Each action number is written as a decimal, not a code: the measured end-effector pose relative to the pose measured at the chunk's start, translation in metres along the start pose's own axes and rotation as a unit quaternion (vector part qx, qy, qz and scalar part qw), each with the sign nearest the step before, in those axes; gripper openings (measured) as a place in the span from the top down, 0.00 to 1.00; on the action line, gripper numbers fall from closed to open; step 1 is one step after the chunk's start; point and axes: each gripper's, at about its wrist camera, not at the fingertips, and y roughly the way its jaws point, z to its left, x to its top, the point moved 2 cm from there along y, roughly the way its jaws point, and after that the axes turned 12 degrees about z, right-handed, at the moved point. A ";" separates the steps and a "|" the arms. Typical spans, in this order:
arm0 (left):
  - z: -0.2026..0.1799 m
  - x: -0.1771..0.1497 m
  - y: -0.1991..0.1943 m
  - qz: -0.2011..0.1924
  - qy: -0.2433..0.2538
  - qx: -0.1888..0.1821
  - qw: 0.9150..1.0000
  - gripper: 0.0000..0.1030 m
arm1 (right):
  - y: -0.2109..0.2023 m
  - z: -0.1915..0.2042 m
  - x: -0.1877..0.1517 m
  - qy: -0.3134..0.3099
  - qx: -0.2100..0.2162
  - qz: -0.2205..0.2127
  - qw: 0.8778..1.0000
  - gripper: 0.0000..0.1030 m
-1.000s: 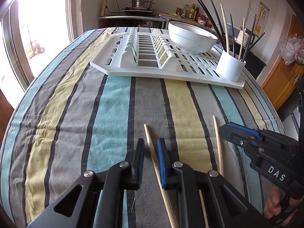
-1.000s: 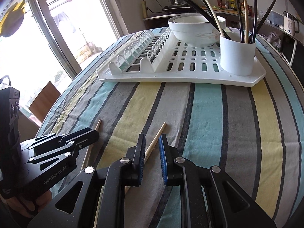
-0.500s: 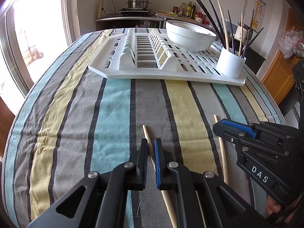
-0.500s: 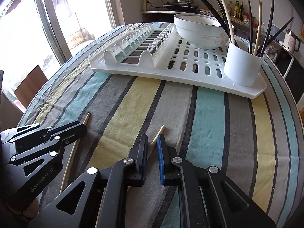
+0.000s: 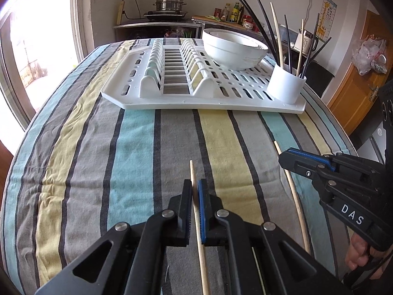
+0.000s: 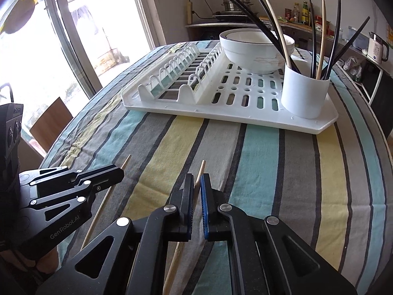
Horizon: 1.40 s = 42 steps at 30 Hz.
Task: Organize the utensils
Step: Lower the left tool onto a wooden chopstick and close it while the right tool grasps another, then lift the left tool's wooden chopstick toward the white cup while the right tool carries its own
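In the left wrist view, the left gripper (image 5: pixel 195 191) sits at bottom centre with its jaws pinched onto a wooden chopstick (image 5: pixel 192 177) whose tip pokes out ahead over the striped tablecloth (image 5: pixel 137 147). At lower right the right gripper (image 5: pixel 292 158) shows from the side over a second wooden chopstick (image 5: pixel 293 194). The white drying rack (image 5: pixel 172 104) spans the upper middle, with a bowl (image 5: pixel 233 51) on it and the white utensil cup (image 5: pixel 286 87), already bristling with chopsticks, at its right end. In the right wrist view, the right gripper (image 6: pixel 195 186) at bottom centre is closed on its chopstick (image 6: pixel 200 172), which crosses the jaws at a slant; the left gripper (image 6: pixel 115 172) reaches in from the lower left. The cup (image 6: pixel 304 95) stands at upper right on the rack (image 6: pixel 221 115). The slanted hold looks like the main risk: the thin stick could pivot or slip on lifting. Approaching the crowded cup, a tip could catch standing sticks or the rim and tip the cup.
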 end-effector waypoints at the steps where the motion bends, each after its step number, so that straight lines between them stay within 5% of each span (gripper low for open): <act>1: -0.002 0.001 -0.003 -0.003 0.002 -0.003 1.000 0.95 | -0.005 -0.002 0.001 0.002 0.002 -0.006 1.000 0.95; 18: -0.032 0.039 -0.069 -0.086 0.032 -0.042 0.995 0.95 | -0.083 -0.029 0.011 0.011 0.017 -0.104 0.994 0.98; 31: -0.024 0.041 -0.052 -0.055 0.016 -0.036 0.998 0.95 | 0.012 -0.052 0.013 0.059 -0.007 0.039 0.997 0.95; 42: -0.018 0.039 -0.052 -0.057 0.015 -0.042 0.997 0.95 | 0.030 -0.039 0.019 0.044 -0.065 0.063 0.995 0.88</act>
